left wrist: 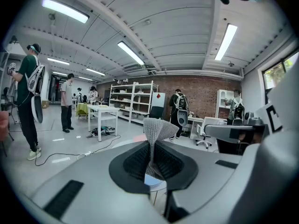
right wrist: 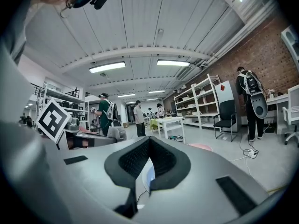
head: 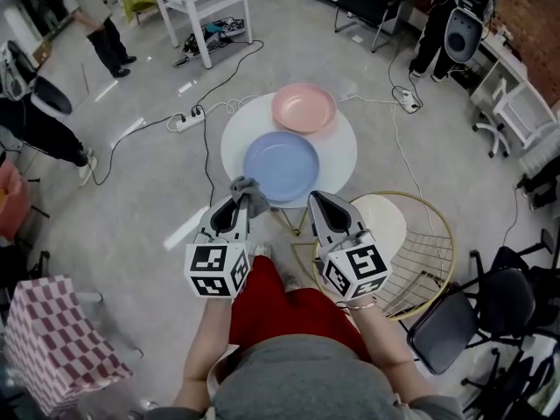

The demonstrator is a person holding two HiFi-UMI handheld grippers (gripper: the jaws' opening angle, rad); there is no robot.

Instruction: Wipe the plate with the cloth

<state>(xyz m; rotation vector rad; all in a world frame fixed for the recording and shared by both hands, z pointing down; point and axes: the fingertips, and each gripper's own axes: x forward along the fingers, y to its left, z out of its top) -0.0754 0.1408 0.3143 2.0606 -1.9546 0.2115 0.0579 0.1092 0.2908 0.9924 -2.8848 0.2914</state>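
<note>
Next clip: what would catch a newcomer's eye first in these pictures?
Two plates sit on the round white table: a blue plate nearer the person and a pink plate beyond it. The left gripper pinches a grey cloth by the blue plate's near left edge. The right gripper hangs alongside, jaws together with nothing between them.

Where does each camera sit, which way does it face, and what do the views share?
Head view: on the person's head, facing steeply down at the blue plate and pink plate on the white table; the left tool, right tool and forearms show.
Left gripper view: on the left tool, facing out across the room; its jaws clamp the cloth.
Right gripper view: on the right tool, facing across the room; jaws together, empty.
Shared: head and left gripper views both show the cloth.
</note>
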